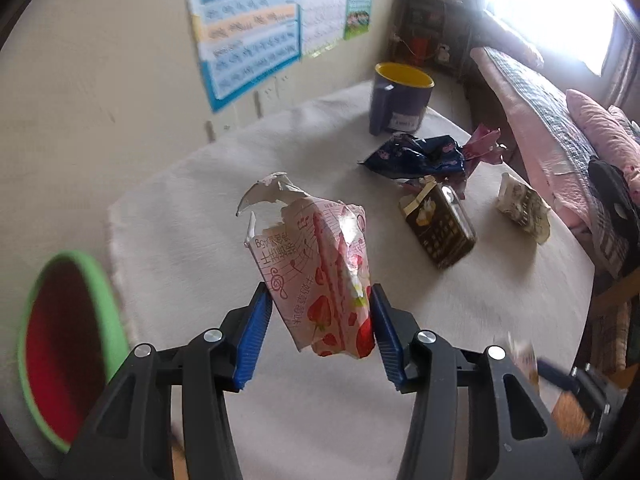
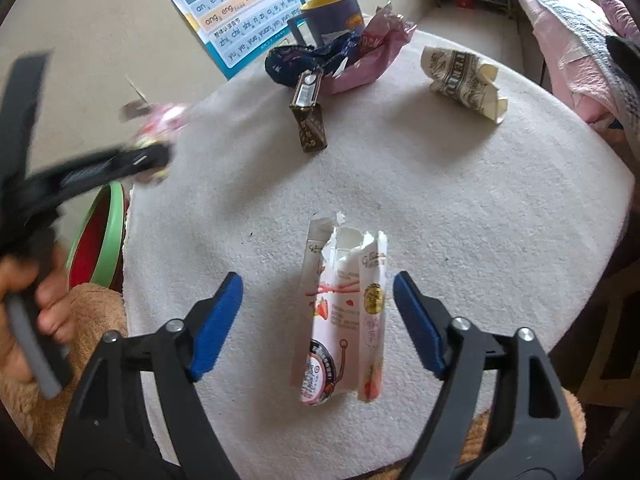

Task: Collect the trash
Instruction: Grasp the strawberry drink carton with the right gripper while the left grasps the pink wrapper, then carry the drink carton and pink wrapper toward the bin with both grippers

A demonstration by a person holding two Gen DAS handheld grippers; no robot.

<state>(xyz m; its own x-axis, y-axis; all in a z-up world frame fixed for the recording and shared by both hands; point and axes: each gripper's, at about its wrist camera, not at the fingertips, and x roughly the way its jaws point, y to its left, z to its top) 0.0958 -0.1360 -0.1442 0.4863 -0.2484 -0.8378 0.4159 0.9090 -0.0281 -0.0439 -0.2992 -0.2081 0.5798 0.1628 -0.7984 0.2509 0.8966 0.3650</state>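
Observation:
My left gripper (image 1: 320, 320) is shut on a torn pink strawberry carton (image 1: 320, 264) and holds it above the round table (image 1: 200, 240). It shows blurred at the left of the right wrist view (image 2: 152, 156). My right gripper (image 2: 318, 316) is open, its fingers on either side of a torn pink strawberry snack box (image 2: 344, 320) lying on the table. A green bin with a red inside (image 1: 60, 344) stands off the table's left edge; it also shows in the right wrist view (image 2: 100, 236).
Farther on the table lie a brown patterned box (image 2: 310, 120), a dark blue wrapper (image 2: 304, 58), a pink wrapper (image 2: 372, 56) and a crumpled printed paper (image 2: 464, 80). A dark blue mug (image 1: 400, 100) stands at the back. A bed (image 1: 560, 128) is to the right.

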